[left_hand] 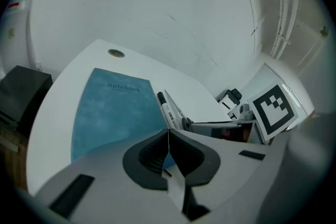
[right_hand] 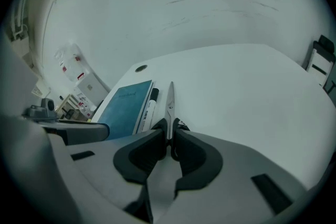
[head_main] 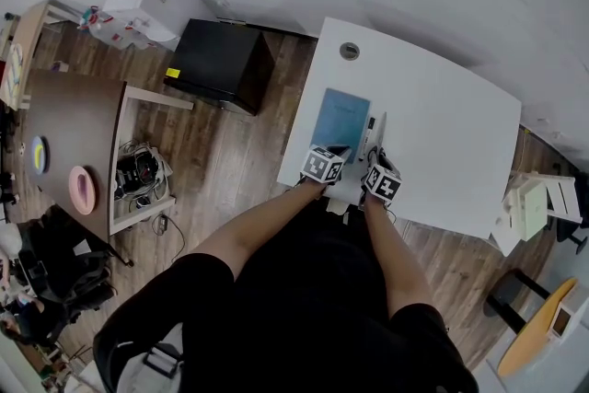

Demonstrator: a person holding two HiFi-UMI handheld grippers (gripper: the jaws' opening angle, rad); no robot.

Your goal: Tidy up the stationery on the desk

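Smooth white desk [head_main: 442, 133], matt with a faint sheen, and the notebook [head_main: 339, 122] on it shows a mottled blue matt cover. At twelve o'clock from the right gripper [right_hand: 169, 136], bright polished metal scissors [right_hand: 170, 102], and at eleven a glossy white plastic marker [right_hand: 149, 108]; the gripper's shell is matt grey plastic, its pads dull black

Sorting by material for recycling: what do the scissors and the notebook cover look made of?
The scissors: blades look like bare steel, grey with a dull sheen; handles black, probably plastic. The notebook: cover matte mottled blue, no glare, likely card or paper; a thin coating can't be ruled out.
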